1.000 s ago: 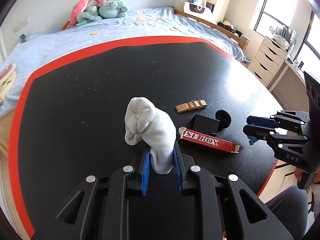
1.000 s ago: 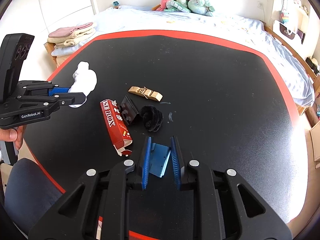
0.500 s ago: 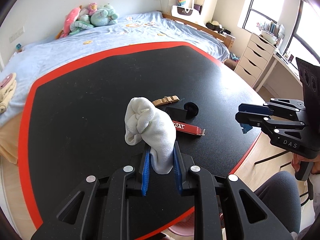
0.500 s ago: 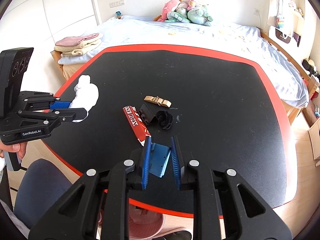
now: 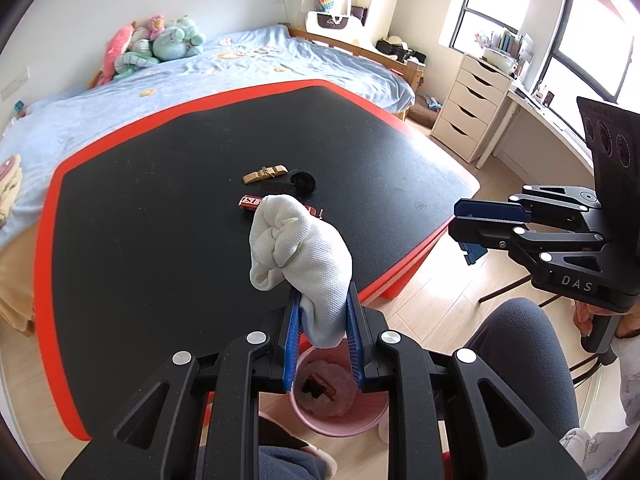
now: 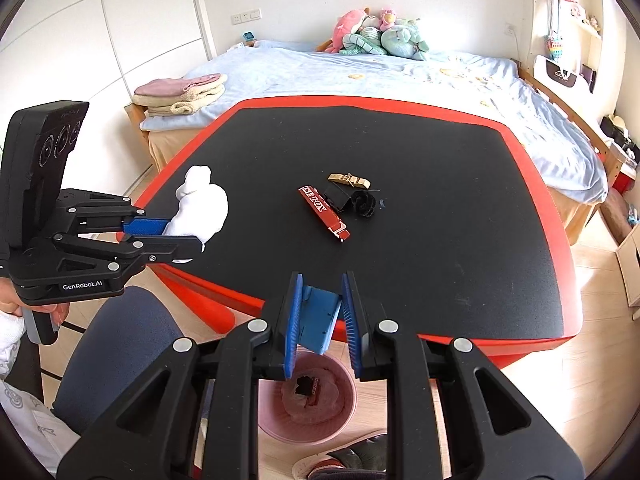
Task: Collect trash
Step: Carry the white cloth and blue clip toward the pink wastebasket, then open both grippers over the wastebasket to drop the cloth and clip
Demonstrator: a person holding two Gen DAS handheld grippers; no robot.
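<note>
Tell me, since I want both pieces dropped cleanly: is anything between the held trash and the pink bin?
Nothing visible. The white wad and blue piece hang over the open pink bin on the floor.

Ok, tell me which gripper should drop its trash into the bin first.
Right. The right gripper holds the blue scrap directly over the pink bin. The left gripper holds the white cloth nearer the bin's edge.
</note>
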